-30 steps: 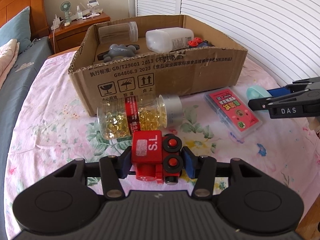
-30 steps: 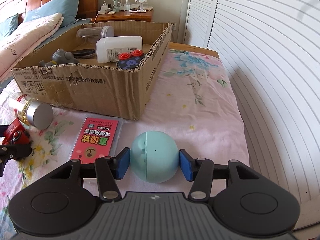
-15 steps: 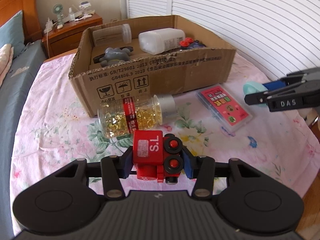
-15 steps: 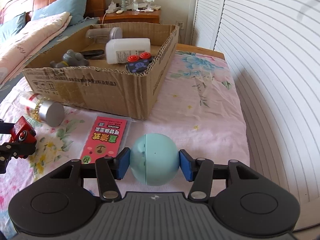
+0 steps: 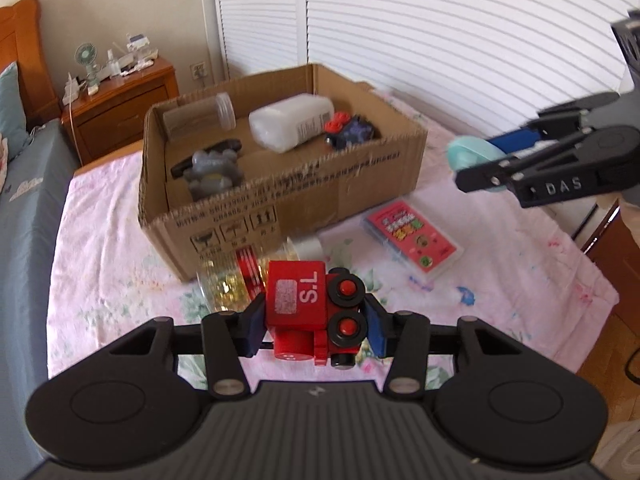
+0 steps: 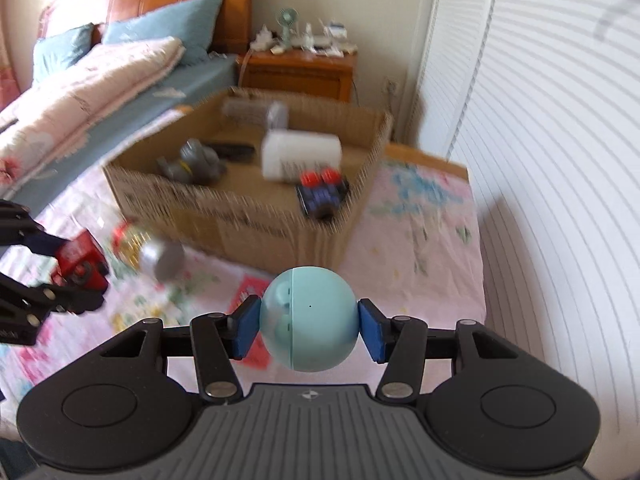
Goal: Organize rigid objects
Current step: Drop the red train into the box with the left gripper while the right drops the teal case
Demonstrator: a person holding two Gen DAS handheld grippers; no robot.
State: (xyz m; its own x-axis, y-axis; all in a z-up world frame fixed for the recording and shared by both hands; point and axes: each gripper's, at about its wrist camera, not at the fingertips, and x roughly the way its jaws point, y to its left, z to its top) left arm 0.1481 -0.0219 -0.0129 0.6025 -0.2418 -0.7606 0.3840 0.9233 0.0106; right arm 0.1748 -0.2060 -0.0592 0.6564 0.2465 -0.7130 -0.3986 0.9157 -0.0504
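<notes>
My left gripper point(image 5: 315, 322) is shut on a red toy train point(image 5: 308, 304) marked "S.L", held above the floral bedspread. In the right wrist view my right gripper point(image 6: 308, 330) is shut on a pale teal ball point(image 6: 309, 318), also lifted off the bed. An open cardboard box point(image 5: 304, 184) stands ahead of both, holding a white bottle point(image 5: 290, 126), a clear jar point(image 5: 198, 118), a grey figure point(image 5: 210, 170) and a dark toy car point(image 5: 352, 132). The right gripper with the ball point(image 5: 466, 156) shows at the right of the left wrist view; the train point(image 6: 80, 258) shows at the left of the right wrist view.
A jar of yellow capsules point(image 5: 236, 276) lies on the bedspread against the box front, partly hidden by the train. A pink flat case point(image 5: 414, 236) lies to the right of it. A wooden nightstand point(image 5: 120, 100) stands behind, pillows and a quilt point(image 6: 92, 84) to the left, louvred doors point(image 5: 460, 40) to the right.
Both grippers have risen with their loads, so the box interior now shows from higher up. The right gripper with the ball sits higher in the left wrist view. Neither grip has changed.
</notes>
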